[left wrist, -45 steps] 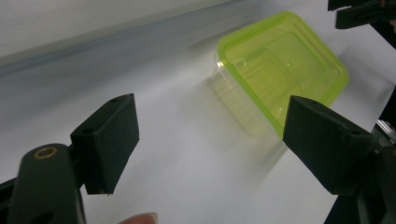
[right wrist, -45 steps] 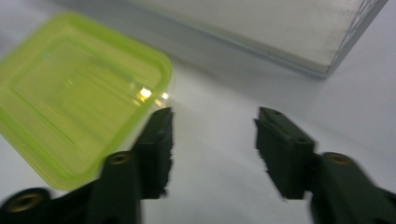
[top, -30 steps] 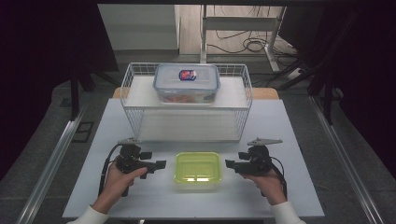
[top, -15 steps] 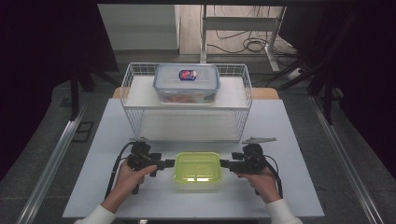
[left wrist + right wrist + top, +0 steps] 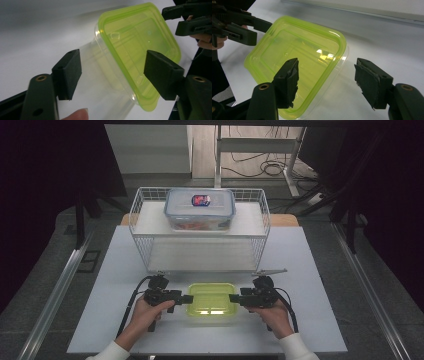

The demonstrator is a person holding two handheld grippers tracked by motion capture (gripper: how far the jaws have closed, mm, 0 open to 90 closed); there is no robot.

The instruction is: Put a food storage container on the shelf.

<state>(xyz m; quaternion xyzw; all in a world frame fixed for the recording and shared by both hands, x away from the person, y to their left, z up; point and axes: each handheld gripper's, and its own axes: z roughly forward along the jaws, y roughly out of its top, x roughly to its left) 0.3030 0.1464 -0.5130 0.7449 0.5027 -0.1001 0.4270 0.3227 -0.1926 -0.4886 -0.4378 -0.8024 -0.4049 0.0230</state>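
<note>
A clear container with a lime-green lid sits near the table's front edge. My left gripper is at its left side and my right gripper at its right side, each held by a hand. In the left gripper view the container reaches in between the open jaws of my left gripper, untouched by the pads. In the right gripper view my right gripper is open around a corner of the container. Each view shows the other gripper across the lid.
A white wire rack stands behind the container, mid-table. On its upper shelf rests a clear box with a grey-blue clip lid and food inside. The white table has bare room to both sides. Cables trail from both grippers.
Both grippers have moved inward from either side, closing the gap to the green-lidded container, which now lies between their open jaws. The container itself has stayed put.
</note>
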